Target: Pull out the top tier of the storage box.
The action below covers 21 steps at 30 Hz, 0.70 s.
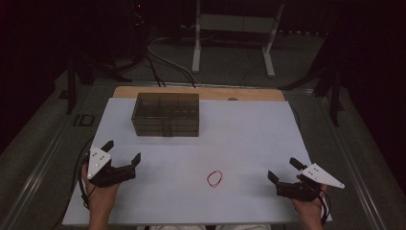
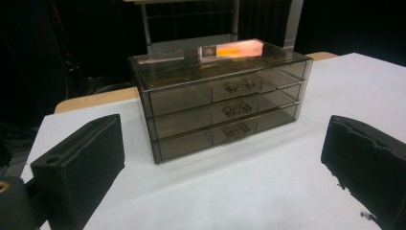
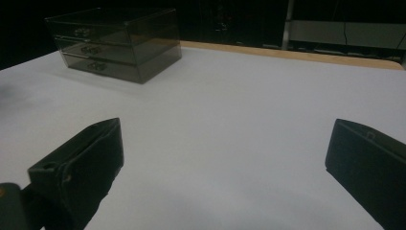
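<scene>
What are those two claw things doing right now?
Left gripper: open, holding nothing.
Right gripper: open, holding nothing.

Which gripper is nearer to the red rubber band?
Right, narrowly. The right gripper sits just right of the red rubber band; the left gripper lies farther off to its left.

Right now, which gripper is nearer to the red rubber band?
The right gripper is slightly nearer. The red rubber band lies right of the table's middle, while the left gripper stands farther away, toward the drawer box.
</scene>
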Tool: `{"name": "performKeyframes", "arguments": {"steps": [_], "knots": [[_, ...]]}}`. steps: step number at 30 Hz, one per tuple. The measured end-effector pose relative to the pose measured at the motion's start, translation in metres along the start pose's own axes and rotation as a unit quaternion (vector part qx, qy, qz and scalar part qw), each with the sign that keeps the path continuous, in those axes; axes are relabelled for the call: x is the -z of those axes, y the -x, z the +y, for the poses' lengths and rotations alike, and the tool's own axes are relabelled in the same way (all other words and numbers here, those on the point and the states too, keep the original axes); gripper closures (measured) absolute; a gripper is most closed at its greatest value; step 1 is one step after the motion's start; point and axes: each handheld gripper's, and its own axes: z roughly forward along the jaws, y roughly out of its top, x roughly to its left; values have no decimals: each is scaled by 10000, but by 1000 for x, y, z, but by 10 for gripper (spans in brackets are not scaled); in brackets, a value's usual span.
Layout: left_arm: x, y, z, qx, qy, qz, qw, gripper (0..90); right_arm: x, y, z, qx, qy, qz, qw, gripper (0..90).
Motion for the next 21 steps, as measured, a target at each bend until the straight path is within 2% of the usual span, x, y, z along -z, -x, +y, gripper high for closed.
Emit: {"name": "performKeyframes", "arguments": {"steps": [13,21], "knots": [[-9,6,7,30,-76,49,10000,25,0,-1,0,10,44,32,10000,0],[-21,12,12,16,-113,-13,9999,25,0,-1,0,-24,64,-2,10000,0]]}}
